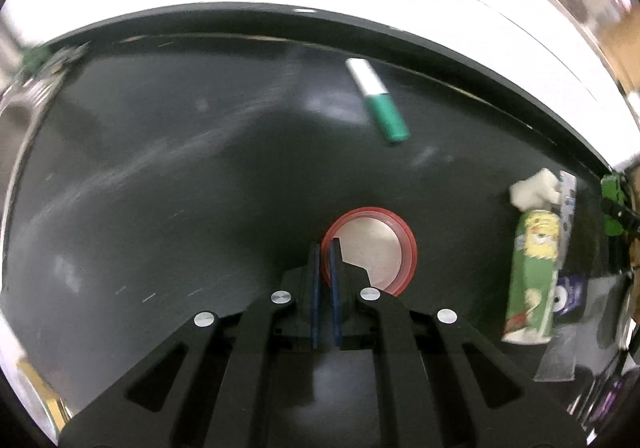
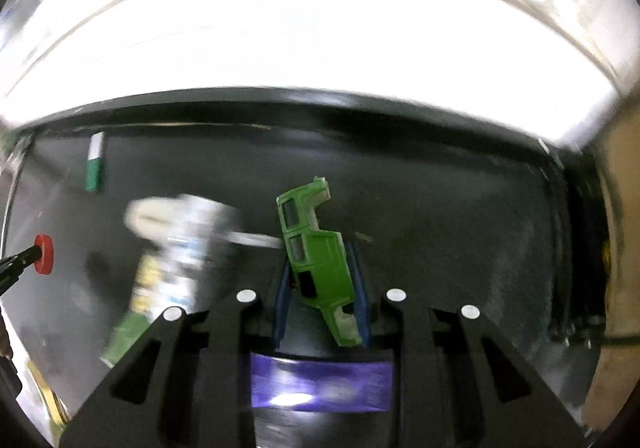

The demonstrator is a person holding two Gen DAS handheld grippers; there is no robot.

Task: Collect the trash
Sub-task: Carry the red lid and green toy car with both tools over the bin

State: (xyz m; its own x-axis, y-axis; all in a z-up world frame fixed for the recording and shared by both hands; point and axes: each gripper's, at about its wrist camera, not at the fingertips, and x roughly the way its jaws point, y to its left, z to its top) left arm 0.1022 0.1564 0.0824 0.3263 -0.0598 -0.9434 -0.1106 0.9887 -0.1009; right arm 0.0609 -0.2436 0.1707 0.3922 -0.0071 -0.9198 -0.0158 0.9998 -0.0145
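My left gripper (image 1: 326, 248) is shut on the rim of a red jar lid (image 1: 374, 248), held above the dark table (image 1: 180, 175). The lid also shows in the right wrist view (image 2: 43, 254), at the far left on the left gripper's tip. My right gripper (image 2: 320, 268) is shut on a green plastic toy car body (image 2: 316, 252), which stands tilted between the fingers. A green and white marker (image 1: 378, 101) lies at the back of the table; it also shows in the right wrist view (image 2: 95, 163). A green snack wrapper (image 1: 534, 272) lies at the right, with crumpled white paper (image 1: 534, 187) by it.
The wrapper pile shows blurred in the right wrist view (image 2: 176, 240). A dark blue packet (image 1: 570, 294) and a grey sheet (image 1: 560, 352) lie at the table's right edge. A green object (image 1: 612, 203) sits just beyond that edge. A purple patch (image 2: 320, 380) shows below my right gripper.
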